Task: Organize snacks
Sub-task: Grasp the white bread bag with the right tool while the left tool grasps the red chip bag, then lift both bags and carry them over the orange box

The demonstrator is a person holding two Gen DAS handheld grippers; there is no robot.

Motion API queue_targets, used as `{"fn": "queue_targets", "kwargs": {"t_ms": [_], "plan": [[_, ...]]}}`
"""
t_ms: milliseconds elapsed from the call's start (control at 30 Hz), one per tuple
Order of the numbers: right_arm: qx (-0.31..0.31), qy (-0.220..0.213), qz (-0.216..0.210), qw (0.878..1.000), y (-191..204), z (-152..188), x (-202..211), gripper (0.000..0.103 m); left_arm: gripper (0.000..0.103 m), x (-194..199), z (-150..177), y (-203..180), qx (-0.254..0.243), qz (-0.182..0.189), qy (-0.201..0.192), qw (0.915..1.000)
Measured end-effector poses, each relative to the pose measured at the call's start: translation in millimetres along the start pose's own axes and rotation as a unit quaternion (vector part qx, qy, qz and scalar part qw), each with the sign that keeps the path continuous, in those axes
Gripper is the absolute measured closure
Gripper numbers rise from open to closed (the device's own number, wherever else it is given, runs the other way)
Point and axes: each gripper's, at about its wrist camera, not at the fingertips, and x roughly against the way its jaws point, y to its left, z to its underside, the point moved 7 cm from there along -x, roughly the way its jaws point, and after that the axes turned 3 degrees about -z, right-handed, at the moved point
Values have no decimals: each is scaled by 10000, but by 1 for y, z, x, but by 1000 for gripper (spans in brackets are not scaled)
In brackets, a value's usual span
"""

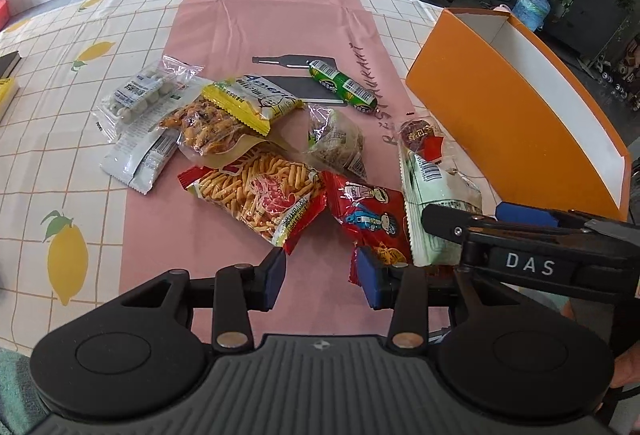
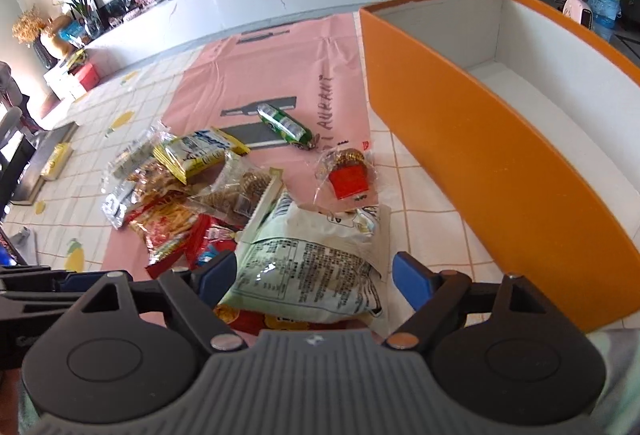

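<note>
Main risk: the right gripper [image 2: 316, 281] pinches only the loose film of the pale green crinkly snack bag w/ black print [image 2: 312, 267], so the bag slips or folds on the lift. It also overlaps the red foil packet w/ cartoon figures [image 1: 370, 215], which could get dragged along. Second risk: both grippers crowd the same spot, so they may knock each other.

Right fingers stand wide apart. The green bag lies between them, its near end about at the tips; the blue pads don't seem to press it yet. The left pad [image 2: 218, 275] sits right at the bag's edge, the right pad is clear of it.

Left gripper [image 1: 326, 275] fingers are partly apart, nothing clamped. The red packet's near corner sits just beside its right pad [image 1: 370, 281]; the clear packet of orange stick snacks [image 1: 256, 195] lies just ahead of the left one.

The empty orange cardboard box w/ white inside [image 2: 500, 155] stands to the right of both, beyond the tips.
</note>
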Motion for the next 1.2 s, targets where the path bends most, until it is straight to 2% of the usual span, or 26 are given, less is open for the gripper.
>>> {"fn": "queue_targets", "kwargs": {"t_ms": [133, 200, 233, 267, 400, 500, 633, 767, 833, 867, 900, 967, 1200], "plan": [[-168, 172, -116, 9996, -6, 3, -14, 20, 49, -8, 0, 0, 157, 156, 94, 9997], [-165, 128, -98, 9997, -10, 3, -15, 27, 41, -12, 0, -4, 223, 310, 134, 9992], [-168, 116, -111, 9997, -13, 3, -14, 35, 39, -14, 0, -6, 238, 357, 156, 9990], [-187, 103, -147, 9997, -15, 4, -12, 37, 36, -17, 0, -8, 229, 378, 187, 9988], [-139, 174, -100, 9997, -23, 9, -6, 41, 36, -32, 1, -17, 221, 386, 289, 9986], [-165, 161, -98, 9997, -28, 11, -5, 43, 35, -41, 0, -14, 456, 516, 274, 9973], [-199, 165, -189, 9995, -30, 13, -5, 43, 29, -53, 0, -9, 840, 757, 353, 9930], [-55, 256, -27, 9997, -30, 16, -5, 44, 29, -58, -1, -12, 828, 785, 242, 9932], [-95, 261, -48, 9996, -31, 16, -5, 44, 31, -59, -3, -13, 873, 829, 199, 9925], [-101, 263, -55, 9996, -31, 16, -6, 44, 36, -59, -3, -13, 877, 866, 195, 9922], [-84, 275, -57, 9996, -31, 17, -6, 43, 46, -60, -4, -15, 893, 954, 188, 9912], [-32, 282, -38, 9996, -29, 17, -7, 44, 57, -57, -4, -19, 934, 1137, 174, 9890], [-33, 302, -1, 9995, -29, 16, -4, 45, 71, -42, -11, -27, 725, 920, -187, 9929]]}}
